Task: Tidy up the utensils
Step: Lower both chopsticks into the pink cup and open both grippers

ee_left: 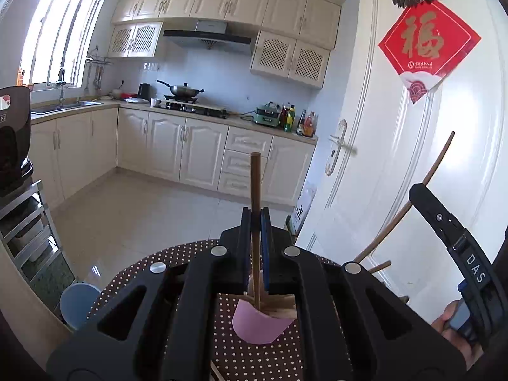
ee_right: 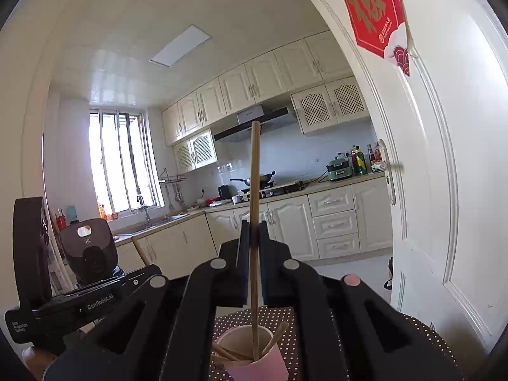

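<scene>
Chopsticks are going into the pink cup [ee_right: 254, 354] just below my fingers: my left gripper [ee_left: 255, 219] clamps a dark chopstick [ee_left: 255, 187], my right gripper [ee_right: 254, 228] a pale chopstick [ee_right: 254, 174], both upright, so next I'd unclamp.

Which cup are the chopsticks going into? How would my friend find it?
Look at the round table with the brown polka-dot cloth. Just under the two black grippers stands a small pink paper cup with wooden sticks poking out. The only other cup, a blue one, sits off the table's edge.
</scene>
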{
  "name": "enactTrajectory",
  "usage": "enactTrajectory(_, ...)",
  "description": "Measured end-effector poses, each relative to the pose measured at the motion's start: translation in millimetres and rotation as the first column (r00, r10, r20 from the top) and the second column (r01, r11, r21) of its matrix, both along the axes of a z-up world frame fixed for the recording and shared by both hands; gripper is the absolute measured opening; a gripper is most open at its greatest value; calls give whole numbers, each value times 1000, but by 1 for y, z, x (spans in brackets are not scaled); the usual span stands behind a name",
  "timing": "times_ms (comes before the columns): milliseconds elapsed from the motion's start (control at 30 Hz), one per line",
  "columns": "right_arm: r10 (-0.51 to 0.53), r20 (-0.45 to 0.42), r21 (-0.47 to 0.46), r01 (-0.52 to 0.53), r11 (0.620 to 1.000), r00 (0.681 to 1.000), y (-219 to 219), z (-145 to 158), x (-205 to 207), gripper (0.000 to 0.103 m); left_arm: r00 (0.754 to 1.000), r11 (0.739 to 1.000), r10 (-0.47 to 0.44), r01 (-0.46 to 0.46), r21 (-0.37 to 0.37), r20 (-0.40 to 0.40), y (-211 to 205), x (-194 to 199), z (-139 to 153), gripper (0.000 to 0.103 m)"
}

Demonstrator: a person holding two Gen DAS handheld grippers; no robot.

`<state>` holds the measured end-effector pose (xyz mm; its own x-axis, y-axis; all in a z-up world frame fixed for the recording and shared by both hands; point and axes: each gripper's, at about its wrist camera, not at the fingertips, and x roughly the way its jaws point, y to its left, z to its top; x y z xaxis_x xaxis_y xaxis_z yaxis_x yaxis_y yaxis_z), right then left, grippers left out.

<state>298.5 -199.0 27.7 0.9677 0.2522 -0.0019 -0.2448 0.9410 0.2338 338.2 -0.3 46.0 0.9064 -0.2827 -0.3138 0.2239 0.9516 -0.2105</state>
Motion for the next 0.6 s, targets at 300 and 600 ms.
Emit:
enactTrajectory(300,15,-38,-26,-16,1000,999,6,-6,1,4,1000,1000,-5,5,17,-17,-1,-6,-5,7)
enactTrajectory(600,24,-83,-42,-28,999,996,10,-12,1,5,1000,999,-13,14,50,-21,-2,-18,-2,7)
